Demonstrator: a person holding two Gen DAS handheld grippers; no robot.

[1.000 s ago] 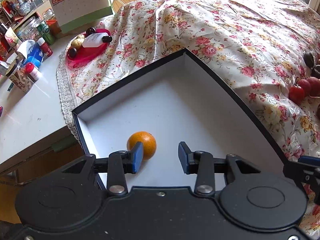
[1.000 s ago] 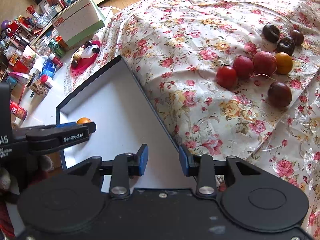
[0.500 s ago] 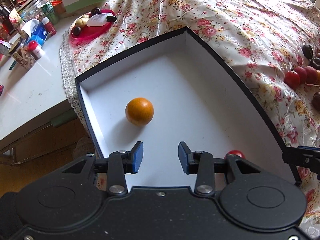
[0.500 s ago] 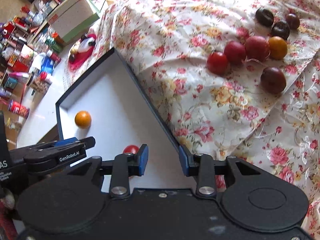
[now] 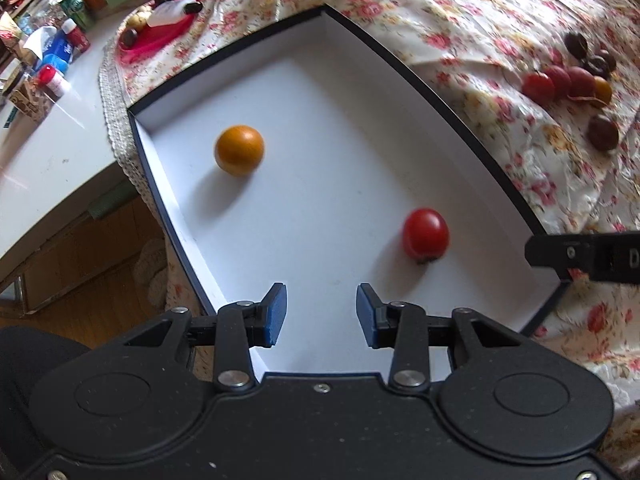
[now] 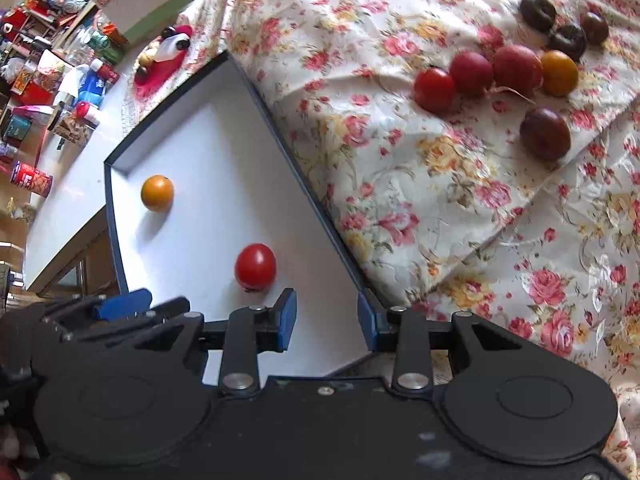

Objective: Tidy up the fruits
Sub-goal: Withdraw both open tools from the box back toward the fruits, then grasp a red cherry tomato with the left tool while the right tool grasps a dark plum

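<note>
A black box with a white floor [image 5: 320,184] [image 6: 208,184] lies on the flowered cloth. An orange fruit [image 5: 239,150] [image 6: 157,193] sits near its far left corner and a red tomato [image 5: 425,234] [image 6: 255,267] near its right wall. My left gripper [image 5: 320,316] is open and empty above the box's near end. My right gripper [image 6: 327,320] is open and empty over the box's right wall. Several loose fruits, red [image 6: 434,90], orange [image 6: 559,73] and dark [image 6: 545,133], lie on the cloth to the right.
A flowered cloth [image 6: 400,184] covers the table. A red dish [image 5: 160,32] with a white bottle sits beyond the box. Bottles and jars [image 5: 56,56] crowd the white counter at left. The table edge drops to a wooden floor [image 5: 80,264].
Both grippers have pulled back and risen from the box. The orange fruit now lies far ahead of my left fingers, and the red tomato has come into view inside the box.
</note>
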